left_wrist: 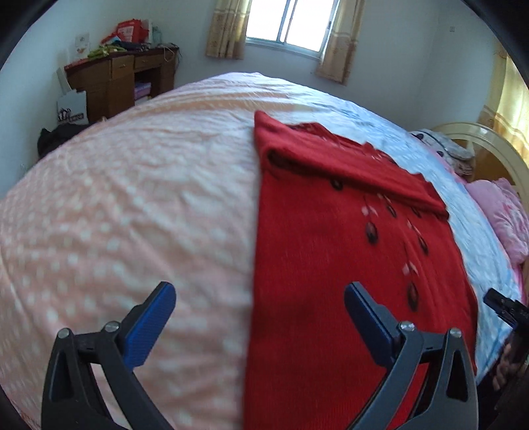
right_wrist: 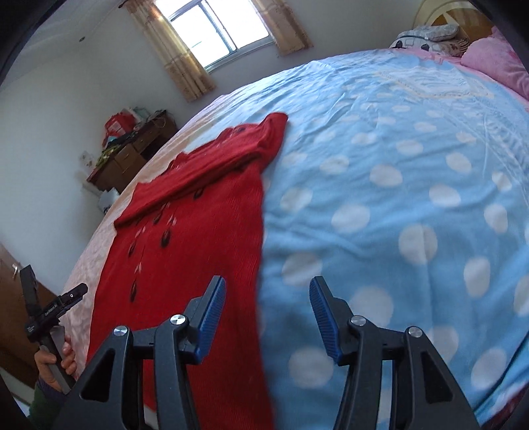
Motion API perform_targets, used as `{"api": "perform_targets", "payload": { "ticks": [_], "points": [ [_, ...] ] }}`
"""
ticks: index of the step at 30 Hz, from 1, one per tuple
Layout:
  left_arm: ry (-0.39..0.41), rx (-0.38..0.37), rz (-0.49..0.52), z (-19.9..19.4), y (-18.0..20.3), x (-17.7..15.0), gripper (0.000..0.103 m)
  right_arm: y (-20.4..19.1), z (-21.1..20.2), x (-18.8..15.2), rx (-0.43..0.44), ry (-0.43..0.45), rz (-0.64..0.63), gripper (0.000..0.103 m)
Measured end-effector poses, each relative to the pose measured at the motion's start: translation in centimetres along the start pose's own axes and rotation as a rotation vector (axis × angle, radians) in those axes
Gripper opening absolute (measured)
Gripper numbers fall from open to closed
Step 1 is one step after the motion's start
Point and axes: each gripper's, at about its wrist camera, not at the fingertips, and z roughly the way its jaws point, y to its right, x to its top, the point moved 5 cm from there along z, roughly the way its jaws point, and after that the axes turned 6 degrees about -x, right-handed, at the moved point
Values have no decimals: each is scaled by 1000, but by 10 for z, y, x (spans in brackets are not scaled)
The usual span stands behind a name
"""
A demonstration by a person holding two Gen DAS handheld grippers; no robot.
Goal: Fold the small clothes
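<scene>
A red knitted top (left_wrist: 330, 248) with dark bead-like marks lies flat on the bed, both sleeves folded in across its upper part. In the left wrist view my left gripper (left_wrist: 259, 291) hangs open above the garment's left edge, nothing between its blue pads. In the right wrist view the red top (right_wrist: 198, 231) lies left of centre, and my right gripper (right_wrist: 267, 284) stands open over its right edge and the blue blanket, holding nothing. The left gripper (right_wrist: 77, 291), in a person's hand (right_wrist: 54, 360), shows at the lower left of that view.
The bed carries a pink dotted blanket (left_wrist: 115, 215) on one side and a blue blanket with white dots (right_wrist: 396, 198) on the other. Pink pillows (left_wrist: 502, 211) lie by the headboard. A wooden desk (left_wrist: 122, 79) with clutter stands by the far wall under a window (left_wrist: 291, 23).
</scene>
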Motion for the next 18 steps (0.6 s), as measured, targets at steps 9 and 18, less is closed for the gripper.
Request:
{"api": "perform_targets", "payload": {
  "ticks": [9,18],
  "points": [
    [-55,-33,24,-7,13,-47,102,-12,-12,-56,3,-91,-32,54],
    [-79,5,97,-21,25,-90,95,-26,-10,-91,27,-184,-59,54]
  ]
}}
